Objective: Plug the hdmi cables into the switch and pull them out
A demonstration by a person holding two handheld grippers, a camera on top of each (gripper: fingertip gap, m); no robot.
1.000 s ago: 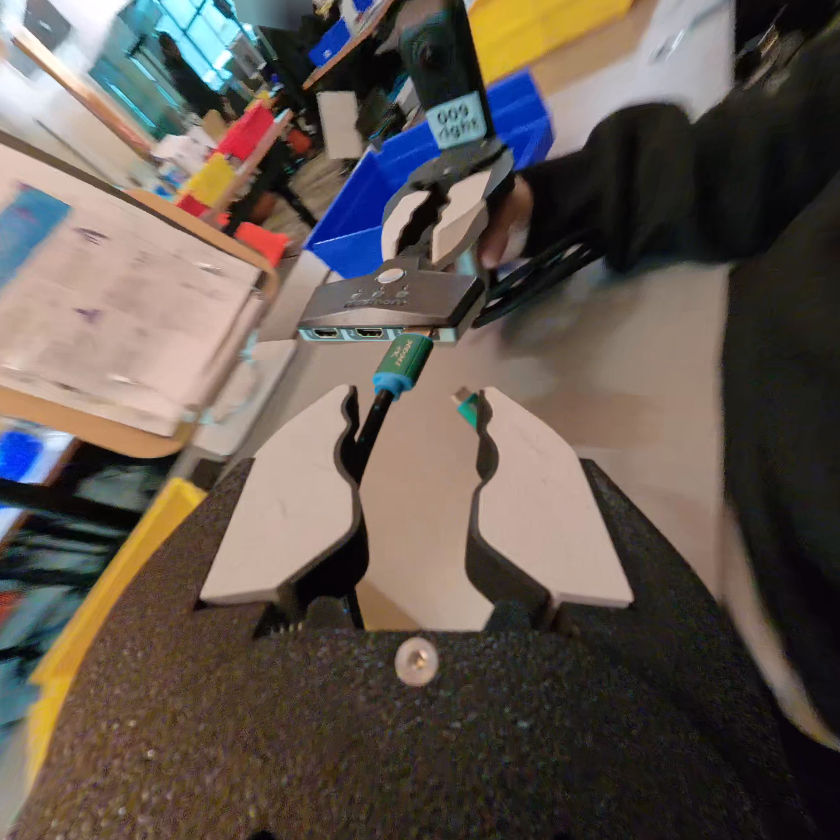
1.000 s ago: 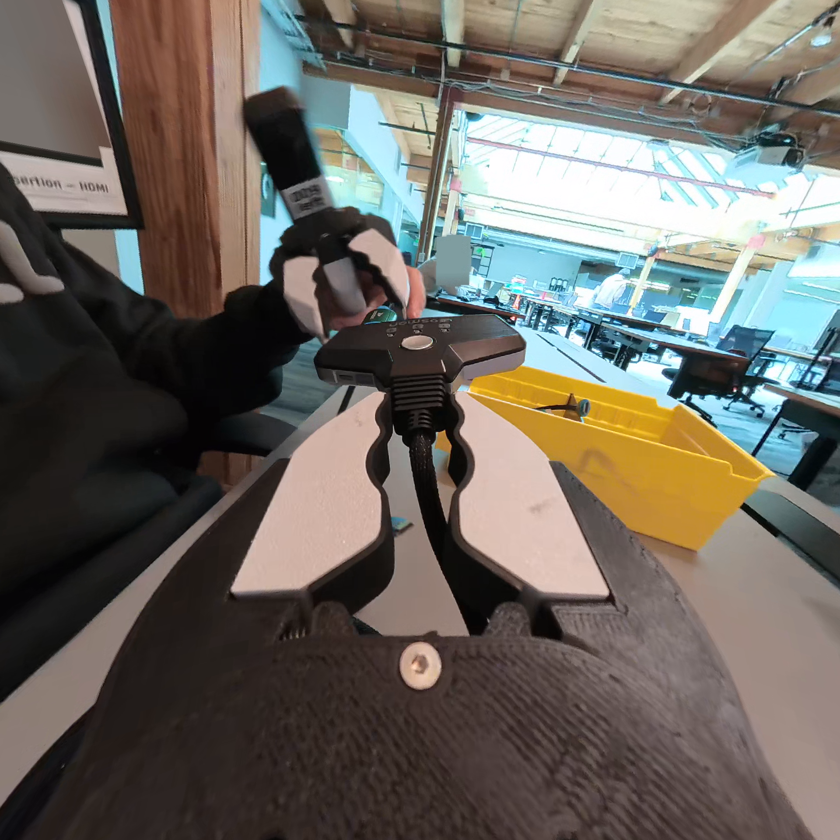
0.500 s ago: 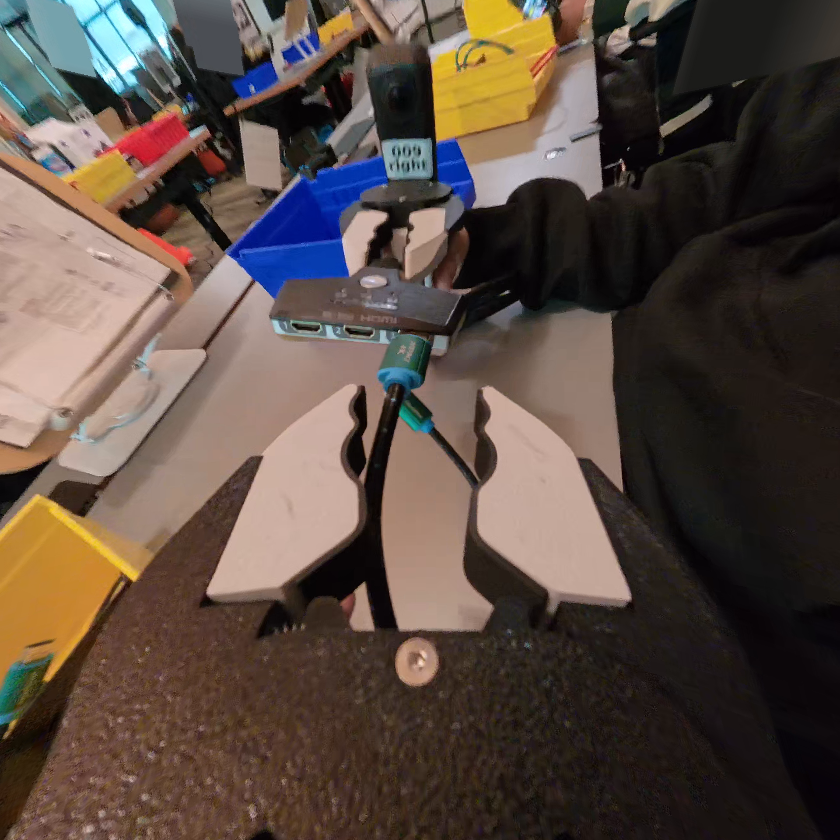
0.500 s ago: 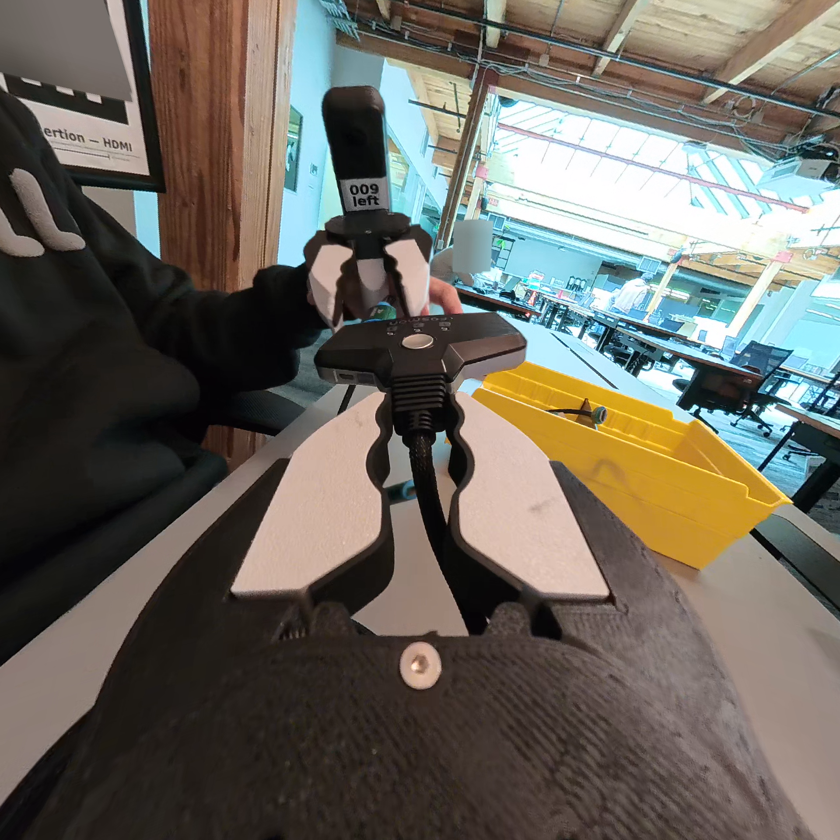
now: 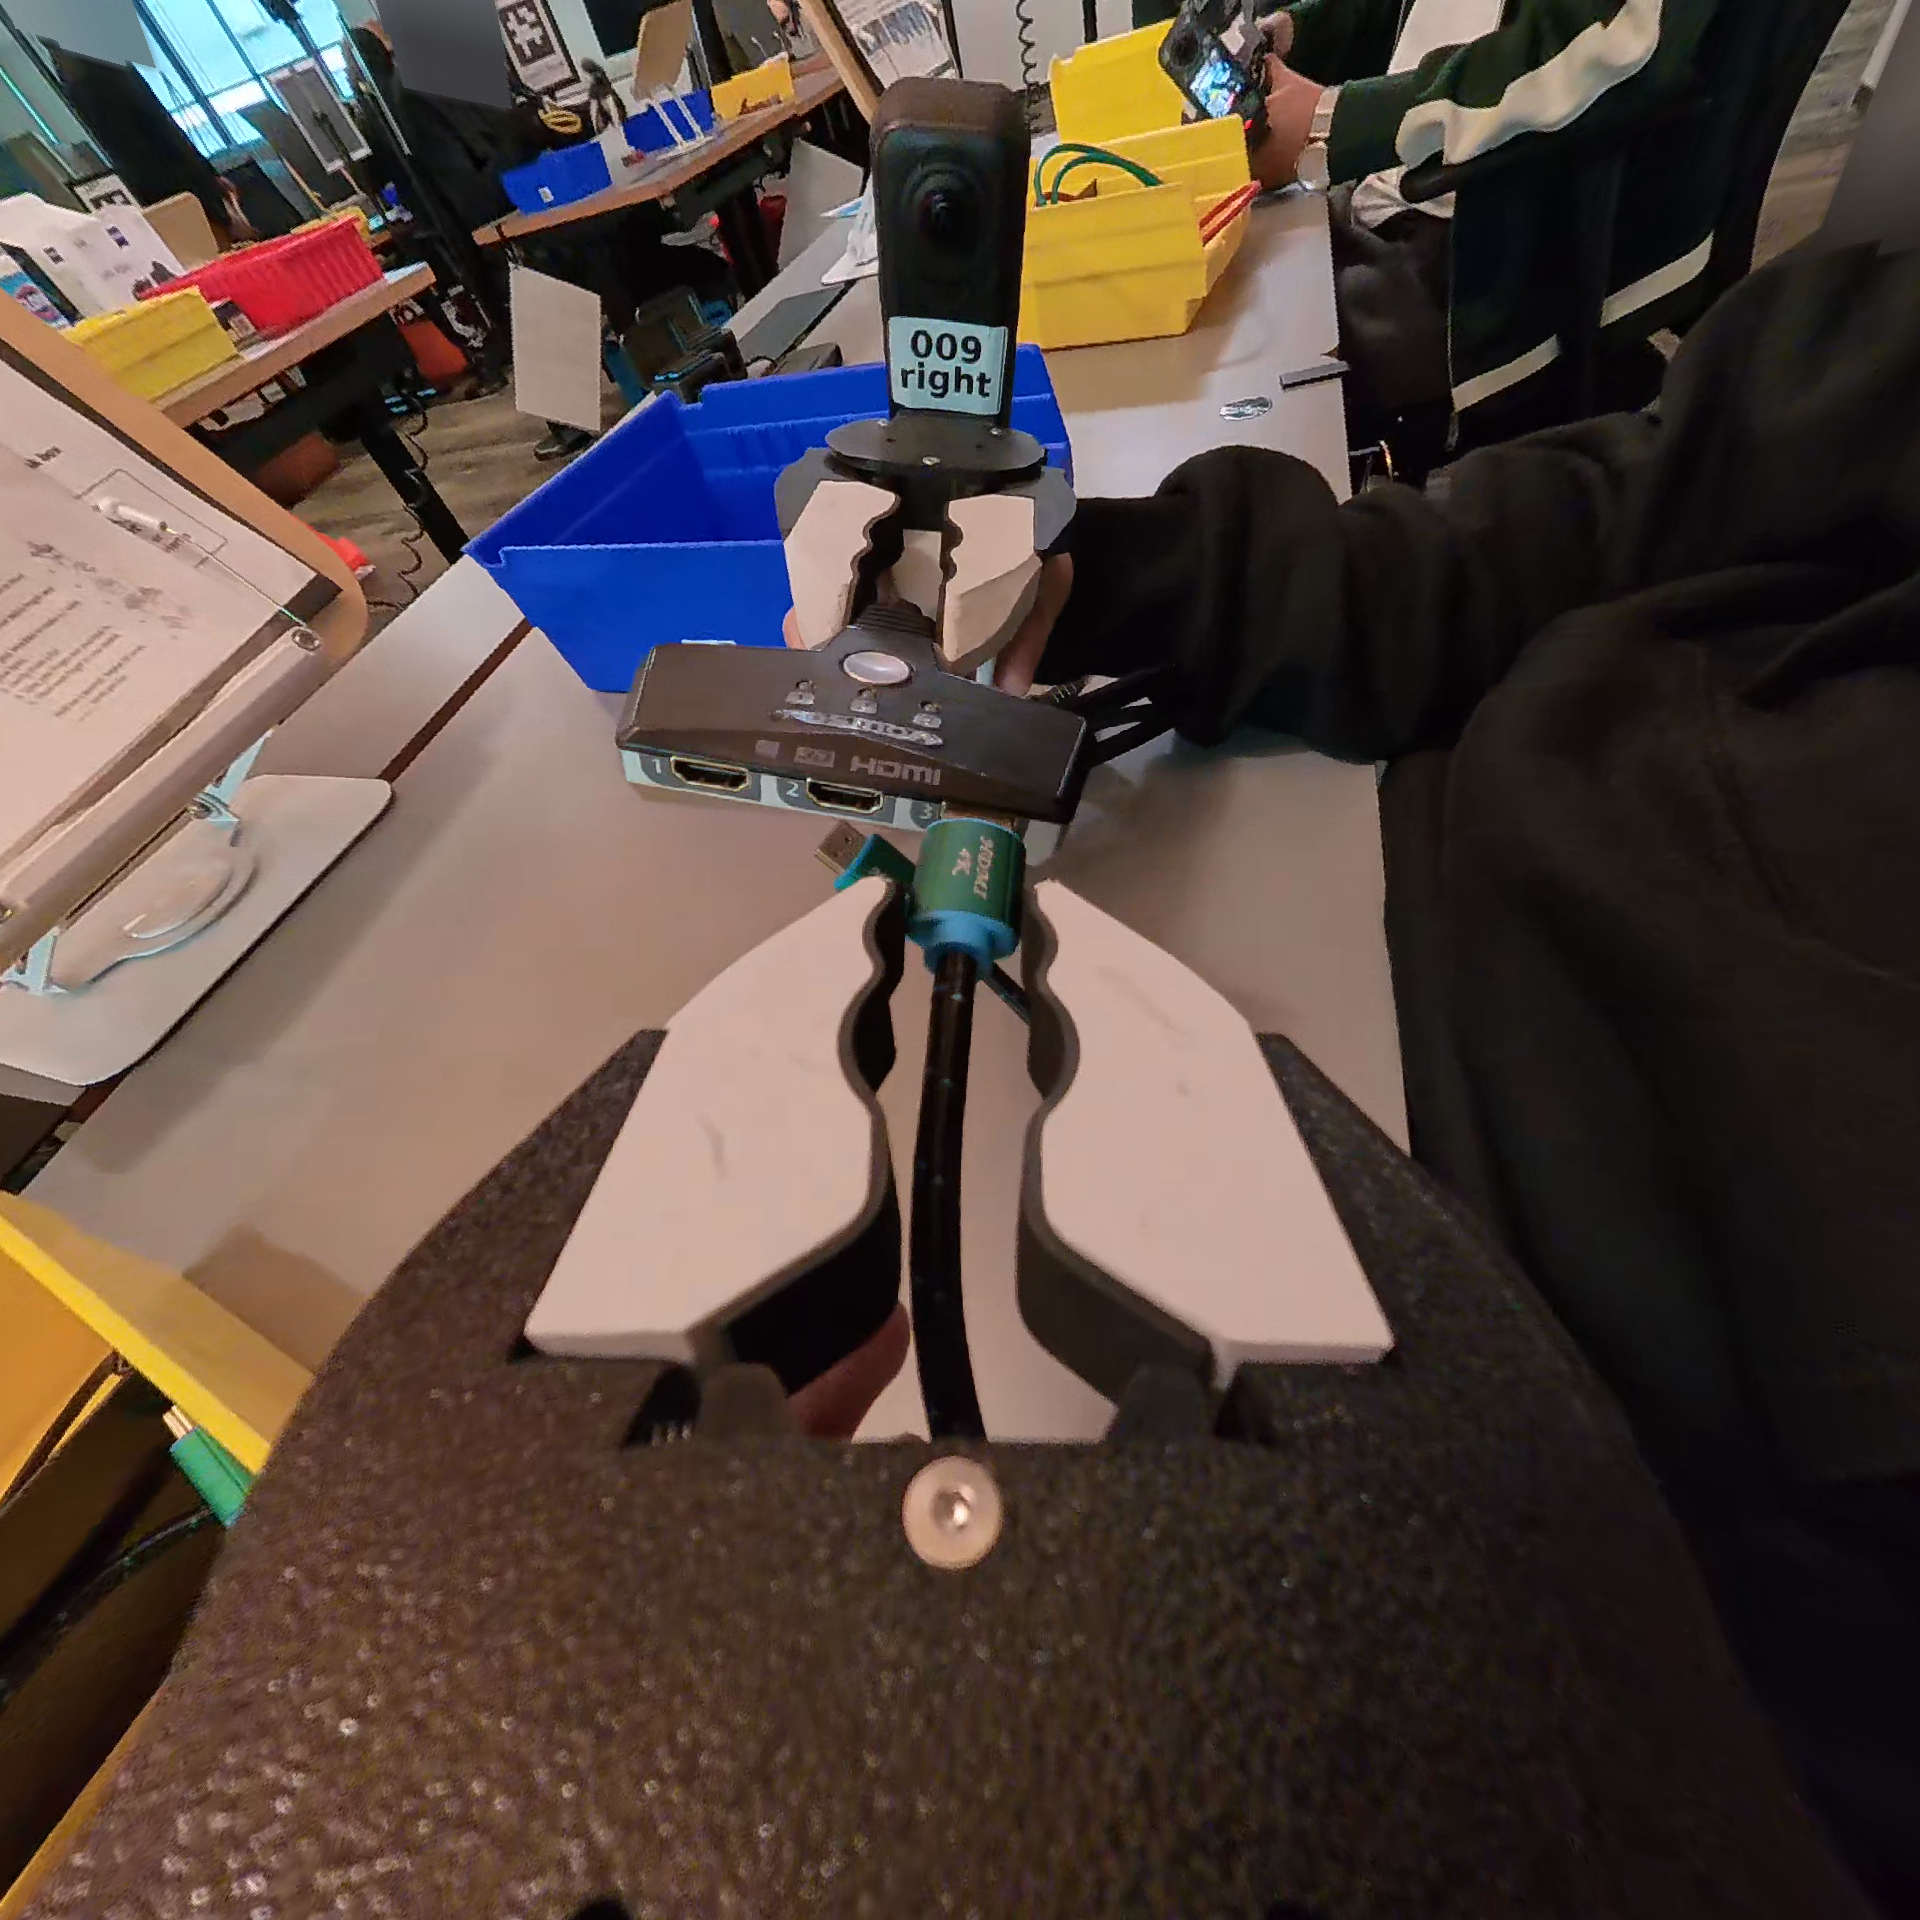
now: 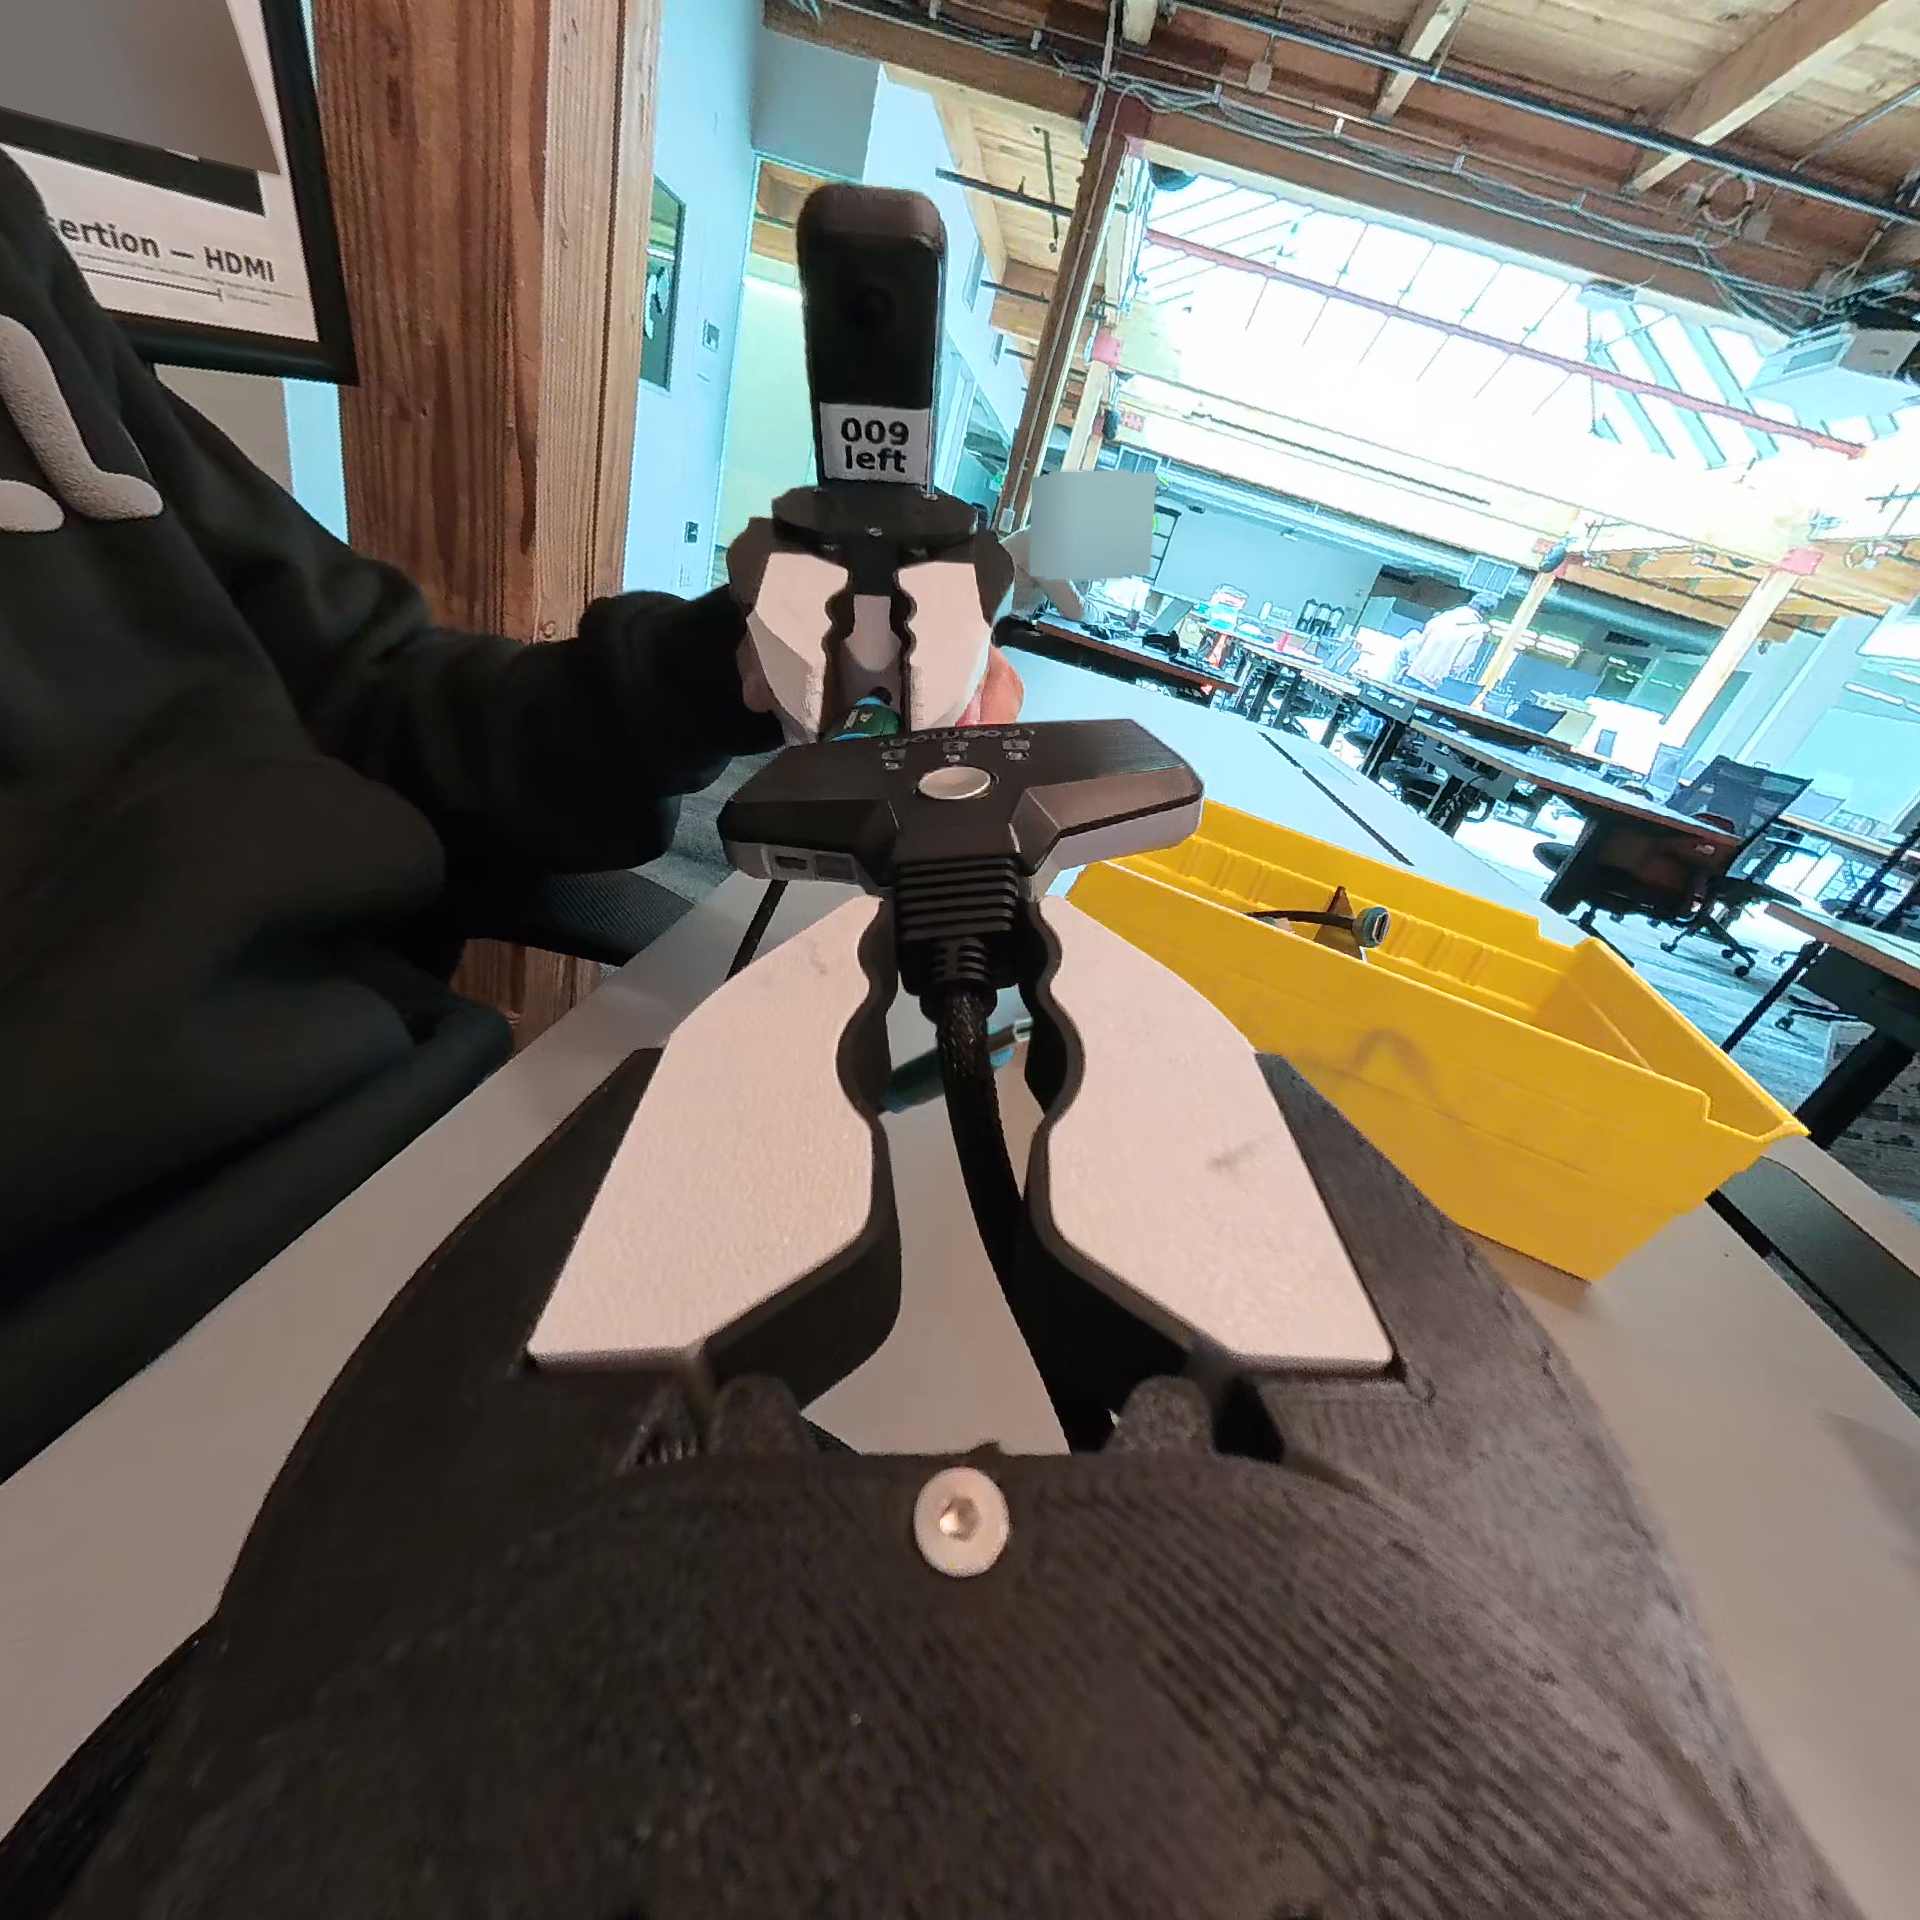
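Observation:
The black HDMI switch (image 5: 852, 717) is held above the table, also in the right wrist view (image 6: 961, 784). My right gripper (image 6: 961, 914) is shut on the ribbed cable tail (image 6: 956, 904) at its back. A green HDMI plug (image 5: 971, 868) with a blue collar sits in the switch's third port; the two ports to its left are empty. My left gripper (image 5: 961, 904) is shut on that plug, and its black cable (image 5: 945, 1164) runs back between the fingers. A second green plug (image 5: 847, 857) lies loose on the table under the switch.
A blue bin (image 5: 644, 540) stands behind the switch. A yellow bin (image 6: 1403, 1018) holding a cable sits to the right in the right wrist view. A document stand (image 5: 135, 644) is at left, with another yellow bin (image 5: 104, 1351) below it. Black sleeves flank both views.
My left gripper was open around the cable; it has moved forward and closed on the green plug. The right gripper still holds the switch, now steadier and level.

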